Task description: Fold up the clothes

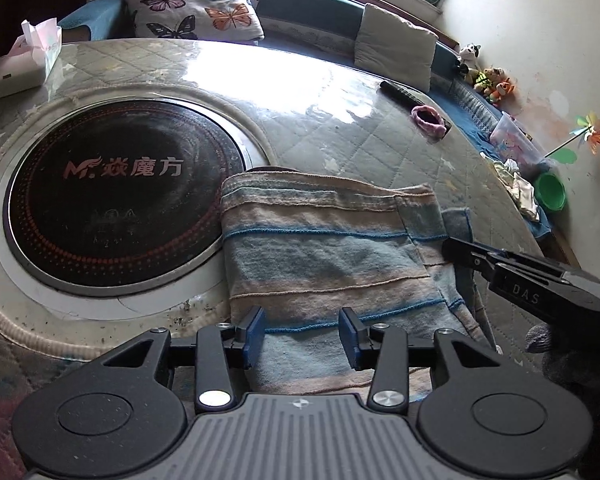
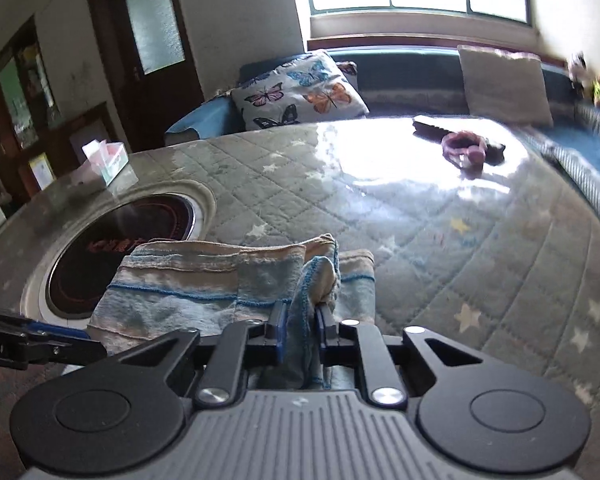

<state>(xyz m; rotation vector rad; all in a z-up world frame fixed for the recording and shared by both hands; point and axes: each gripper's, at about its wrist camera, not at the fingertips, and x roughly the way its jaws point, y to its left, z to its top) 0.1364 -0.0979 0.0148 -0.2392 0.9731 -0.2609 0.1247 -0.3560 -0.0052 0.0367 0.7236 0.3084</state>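
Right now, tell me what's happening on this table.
A person with a two-finger gripper in each hand is folding a striped cloth on the quilted table, beside the round black cooktop. The right gripper is shut on a bunched edge of the cloth, lifting it off the rest. The left gripper is open, jaws apart over the cloth's near edge, gripping nothing. A pink scrunchie and a remote lie farther back, untouched.

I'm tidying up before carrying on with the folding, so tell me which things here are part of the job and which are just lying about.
Part of the job:
striped cloth, partly folded
left gripper, open over the cloth
right gripper, shut on a cloth edge

Just lying about:
tissue box
remote control
pink hair tie
butterfly cushion
round cooktop set in the table
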